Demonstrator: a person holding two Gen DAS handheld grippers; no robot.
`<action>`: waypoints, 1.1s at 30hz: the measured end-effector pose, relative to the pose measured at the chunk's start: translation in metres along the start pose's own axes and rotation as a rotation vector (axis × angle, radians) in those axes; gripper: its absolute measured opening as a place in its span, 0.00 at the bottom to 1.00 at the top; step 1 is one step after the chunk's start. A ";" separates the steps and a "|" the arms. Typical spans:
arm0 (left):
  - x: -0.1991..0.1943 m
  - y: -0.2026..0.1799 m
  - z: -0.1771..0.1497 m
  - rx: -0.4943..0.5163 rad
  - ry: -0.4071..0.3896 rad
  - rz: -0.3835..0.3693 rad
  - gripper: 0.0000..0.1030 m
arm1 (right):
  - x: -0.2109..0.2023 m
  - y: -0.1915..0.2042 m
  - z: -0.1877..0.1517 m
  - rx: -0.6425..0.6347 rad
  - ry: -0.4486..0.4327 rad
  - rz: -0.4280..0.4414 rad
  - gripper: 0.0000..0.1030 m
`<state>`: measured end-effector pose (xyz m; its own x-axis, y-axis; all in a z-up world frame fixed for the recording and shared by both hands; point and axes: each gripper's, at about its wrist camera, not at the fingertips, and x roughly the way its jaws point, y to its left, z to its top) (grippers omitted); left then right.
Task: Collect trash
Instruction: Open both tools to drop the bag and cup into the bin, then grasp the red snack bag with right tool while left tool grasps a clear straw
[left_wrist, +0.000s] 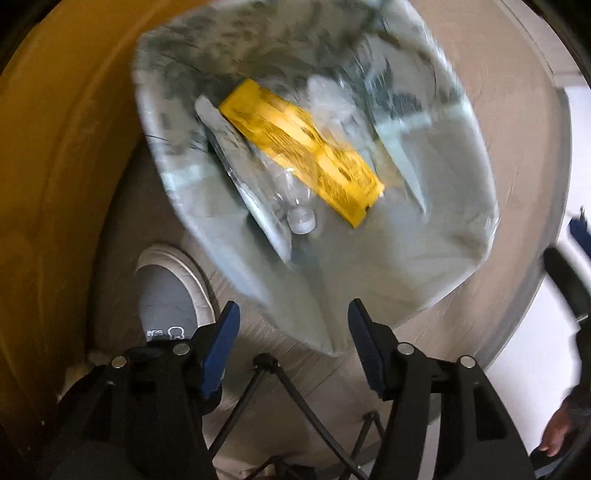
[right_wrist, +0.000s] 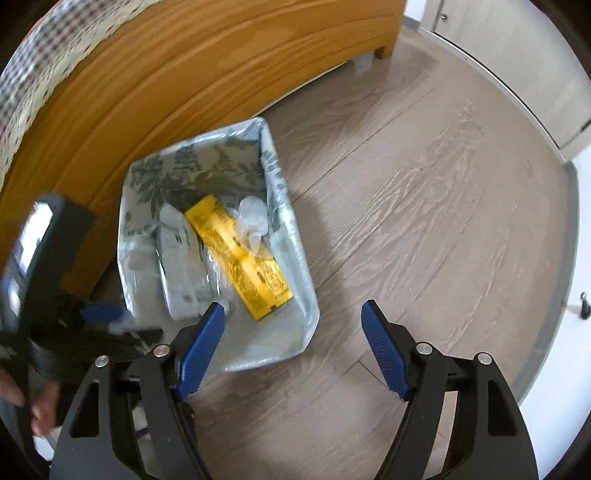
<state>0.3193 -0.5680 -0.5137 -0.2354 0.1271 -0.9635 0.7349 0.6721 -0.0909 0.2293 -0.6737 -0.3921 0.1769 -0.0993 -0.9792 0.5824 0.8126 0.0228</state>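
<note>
A: Where's the trash? Both hand-held grippers, left (left_wrist: 293, 325) and right (right_wrist: 293, 325), gape wide, holding nothing.

B: Yellow flat carton (right_wrist: 238, 256) and clear plastic bottle (left_wrist: 291, 199) lie inside the leaf-print bag-lined bin (right_wrist: 299, 236) on the wood-look floor (right_wrist: 424, 221), probably parked beside the bed for easy drops.

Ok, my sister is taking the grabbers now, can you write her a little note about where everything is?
Left gripper: open, empty, above the near rim of the bin bag.
Right gripper: open, empty, over the bag's near corner and the wooden floor.
In the bag: yellow packet, clear plastic bottle, crumpled plastic.
Done: these pieces are binned.
Left: no other trash shows on the floor here; look elsewhere.
</note>
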 end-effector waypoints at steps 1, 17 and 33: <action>-0.009 0.004 -0.001 -0.017 -0.019 0.010 0.56 | -0.001 0.001 0.000 -0.006 0.003 -0.007 0.71; -0.142 0.033 -0.072 -0.181 -0.346 -0.050 0.60 | -0.060 0.026 -0.001 -0.080 -0.029 -0.129 0.71; -0.354 0.213 -0.191 -0.340 -0.998 -0.103 0.69 | -0.203 0.173 0.068 -0.232 -0.367 -0.107 0.71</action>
<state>0.4378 -0.3301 -0.1442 0.4561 -0.4953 -0.7393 0.4878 0.8340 -0.2578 0.3483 -0.5525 -0.1757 0.4195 -0.3530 -0.8363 0.4268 0.8898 -0.1615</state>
